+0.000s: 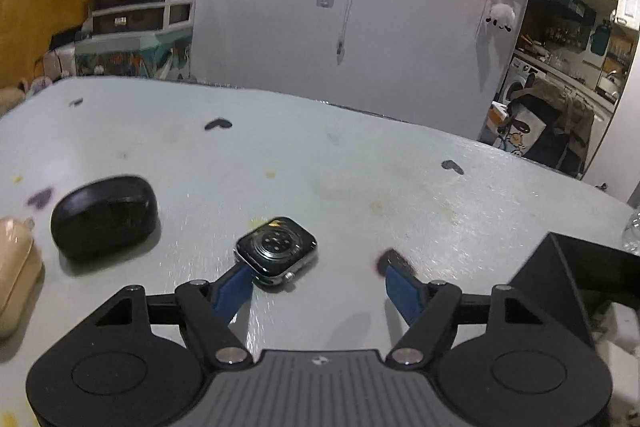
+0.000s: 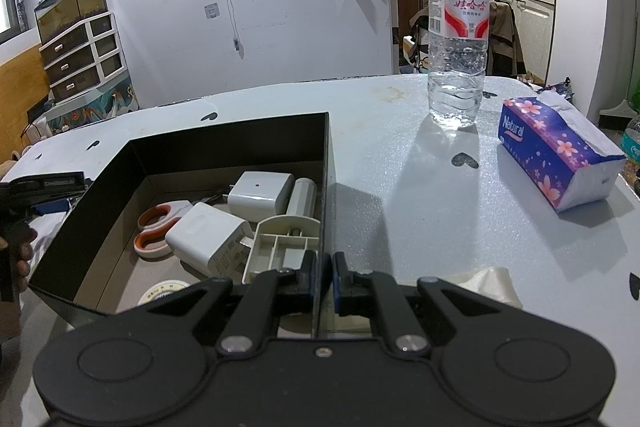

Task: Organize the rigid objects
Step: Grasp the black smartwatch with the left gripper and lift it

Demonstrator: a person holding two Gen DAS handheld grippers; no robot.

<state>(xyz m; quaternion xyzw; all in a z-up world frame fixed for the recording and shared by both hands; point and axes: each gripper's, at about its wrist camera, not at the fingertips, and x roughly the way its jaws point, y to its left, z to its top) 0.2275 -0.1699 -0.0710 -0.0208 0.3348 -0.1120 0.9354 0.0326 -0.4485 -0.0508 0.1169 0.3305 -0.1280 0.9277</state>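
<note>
A strapless smartwatch body (image 1: 276,251) lies face down on the pale table (image 1: 340,179). My left gripper (image 1: 316,271) is open around it. The left blue finger (image 1: 234,293) touches the watch's near corner, and the right blue finger (image 1: 402,291) stands well clear of it. In the right wrist view my right gripper (image 2: 325,269) is shut on the right wall of an open black box (image 2: 224,139). The box holds two white chargers (image 2: 260,193), orange-handled scissors (image 2: 158,227), a beige compartment tray (image 2: 280,245) and a tape roll (image 2: 164,293).
A black oval case (image 1: 104,217) and a beige case (image 1: 16,267) lie left of the watch. The box's corner (image 1: 560,275) stands to the right. A water bottle (image 2: 458,39) and a tissue pack (image 2: 556,155) sit right of the box. A hand (image 2: 20,251) shows at the left edge.
</note>
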